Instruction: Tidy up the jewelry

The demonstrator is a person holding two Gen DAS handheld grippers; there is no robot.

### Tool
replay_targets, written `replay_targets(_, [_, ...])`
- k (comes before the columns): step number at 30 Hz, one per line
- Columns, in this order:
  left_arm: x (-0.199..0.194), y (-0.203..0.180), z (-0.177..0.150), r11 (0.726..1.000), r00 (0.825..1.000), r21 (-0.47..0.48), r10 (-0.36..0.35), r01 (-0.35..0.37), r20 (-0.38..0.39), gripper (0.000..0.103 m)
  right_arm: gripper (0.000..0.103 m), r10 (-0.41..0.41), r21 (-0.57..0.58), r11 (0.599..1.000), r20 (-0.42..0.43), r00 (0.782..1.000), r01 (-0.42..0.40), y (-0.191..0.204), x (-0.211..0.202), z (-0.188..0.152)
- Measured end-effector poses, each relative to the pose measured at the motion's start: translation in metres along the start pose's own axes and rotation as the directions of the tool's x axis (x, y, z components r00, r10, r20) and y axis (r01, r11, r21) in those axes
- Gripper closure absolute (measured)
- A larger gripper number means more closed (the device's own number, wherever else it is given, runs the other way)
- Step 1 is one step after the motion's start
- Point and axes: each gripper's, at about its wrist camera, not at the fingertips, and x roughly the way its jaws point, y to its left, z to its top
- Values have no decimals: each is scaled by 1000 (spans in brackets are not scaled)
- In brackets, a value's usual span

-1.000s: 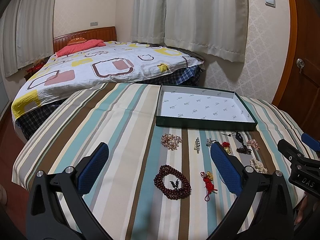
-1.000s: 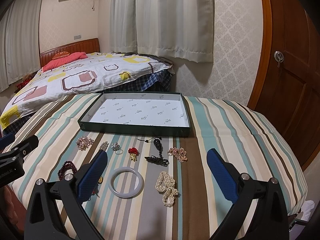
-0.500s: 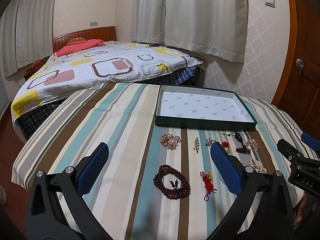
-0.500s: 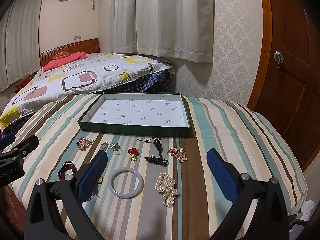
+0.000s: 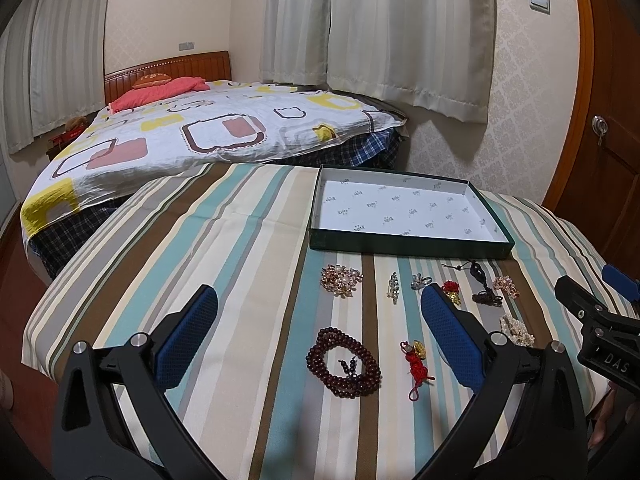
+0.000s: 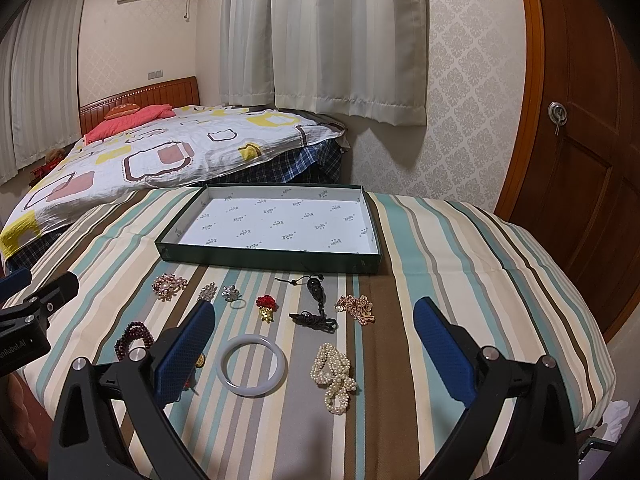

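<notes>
Striped tablecloth (image 6: pixel 440 240), jewelry unmoved, tray (image 6: pixel 256 257) bare, both grippers (image 5: pixel 318 320) (image 6: pixel 312 332) unchanged, spread wide, holding nothing

We are looking along the left gripper (image 5: pixel 319 322): black arched arms are rising from the bottom of the frame, each carrying a silver round screw head and ending in a blue textured pad (image 5: pixel 187 334). At the right edge of that frame, the right gripper (image 5: pixel 600 312) is showing white "DAS" lettering on its black body and a blue tip. The right gripper's own view is showing the same black arms, silver screws and blue pads (image 6: pixel 442 350).
</notes>
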Motion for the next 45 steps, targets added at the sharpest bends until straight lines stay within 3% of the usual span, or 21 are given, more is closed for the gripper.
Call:
replay_targets(8, [15,-2,-9,1000,1000,10,-4,4,-20,4,6,11,2,1000,8,1000,-11,-2,2,-5])
replay_targets(16, [47,4,-33,1000,998,12,7,-6,-65,4,6,25,-5,1000,0,1000,-25,-4,29,-40])
replay_targets(32, [106,-2,-66,998,965,61,-4,21,-260,4,6,41,-4,999,-66,997,-41,-6,60,-67])
replay_targets(38, [107,-2,-66,997,961,73,-12,33,-275,4,6,48,15,999,-85,995,-47,-10,67,-64])
replay_targets(41, [105,-2,-66,996,964,80,-20,43,-265,12,6,55,31,998,-89,995,-52,-15,69,-62])
replay_targets(45, [100,-5,-67,994,970,91,-36,59,-239,35,7,57,49,997,-89,994,-52,-20,71,-60])
